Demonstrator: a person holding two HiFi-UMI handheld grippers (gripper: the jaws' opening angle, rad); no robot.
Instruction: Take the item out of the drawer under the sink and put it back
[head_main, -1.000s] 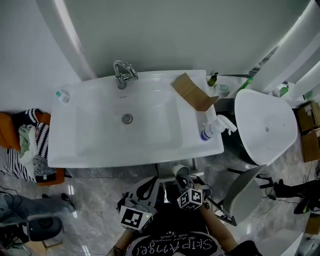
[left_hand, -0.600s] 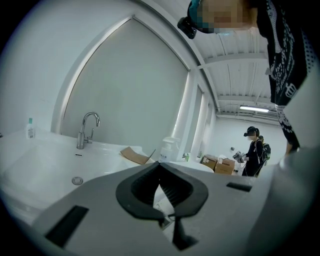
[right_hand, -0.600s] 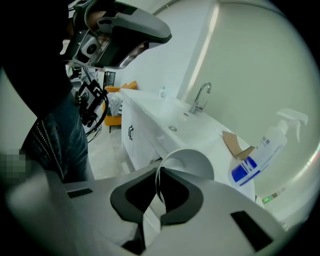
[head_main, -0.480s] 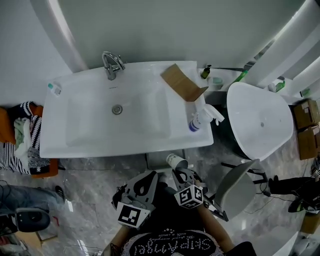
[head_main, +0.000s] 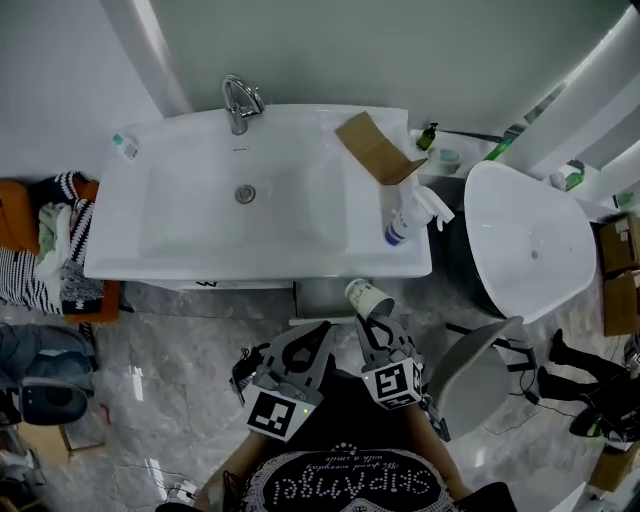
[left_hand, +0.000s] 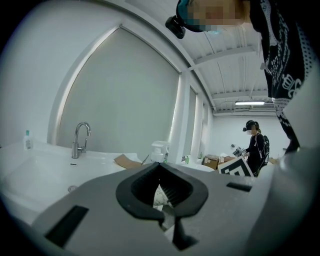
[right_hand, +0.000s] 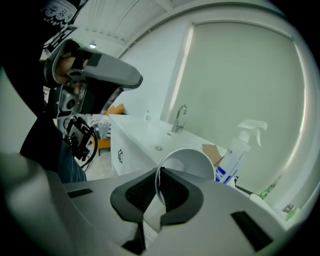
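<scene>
A white paper cup (head_main: 368, 298) lies tipped on its side in the air, just in front of the sink's front edge. My right gripper (head_main: 374, 326) is shut on its rim; in the right gripper view the thin rim (right_hand: 159, 186) is pinched between the black pads. Below the basin (head_main: 200, 262) a grey drawer (head_main: 316, 300) stands pulled out, under the cup. My left gripper (head_main: 308, 348) hovers beside the right one, to its left, jaws together and holding nothing. In the left gripper view, a bit of the patterned cup shows through the gap behind the closed tips.
On the sink's right ledge stand a spray bottle (head_main: 405, 215) and a folded cardboard piece (head_main: 378, 148). The faucet (head_main: 240, 100) is at the back. A white oval tub (head_main: 525, 245) is on the right, with clothes (head_main: 55, 255) on the left. Another person (left_hand: 255, 145) stands far off.
The right gripper has risen with the cup, from low by the drawer up toward the sink's front edge, and rolled. The left gripper drifted sideways beside it.
</scene>
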